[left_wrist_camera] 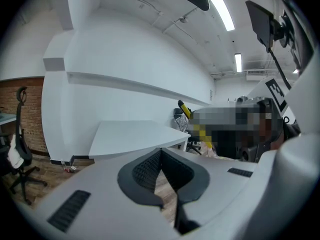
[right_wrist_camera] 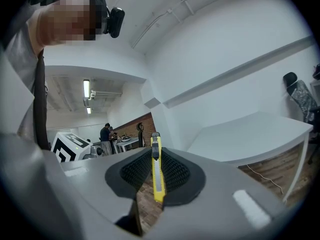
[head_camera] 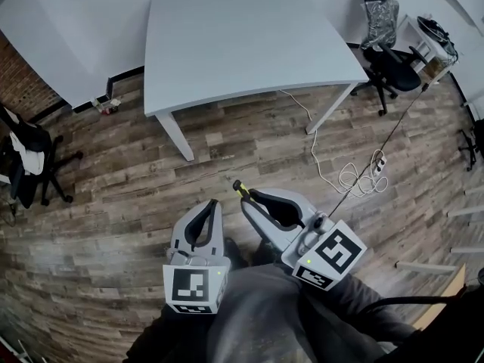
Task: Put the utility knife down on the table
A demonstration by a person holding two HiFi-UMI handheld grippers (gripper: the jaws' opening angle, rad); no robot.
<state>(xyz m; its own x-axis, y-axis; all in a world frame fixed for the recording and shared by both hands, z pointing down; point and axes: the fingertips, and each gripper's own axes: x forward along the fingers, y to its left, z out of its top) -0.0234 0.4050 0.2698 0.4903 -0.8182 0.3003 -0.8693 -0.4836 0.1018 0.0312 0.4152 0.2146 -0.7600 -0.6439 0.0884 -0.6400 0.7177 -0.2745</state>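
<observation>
table point(head_camera: 249, 36) ahead | chair point(head_camera: 393, 66) right of table | cable point(head_camera: 352, 178) on floor point(head_camera: 113, 203)

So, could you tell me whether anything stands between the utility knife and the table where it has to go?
Nothing visible does. The right gripper holds the utility knife above bare wooden floor, and the white table stands ahead with only open space in between.
</observation>
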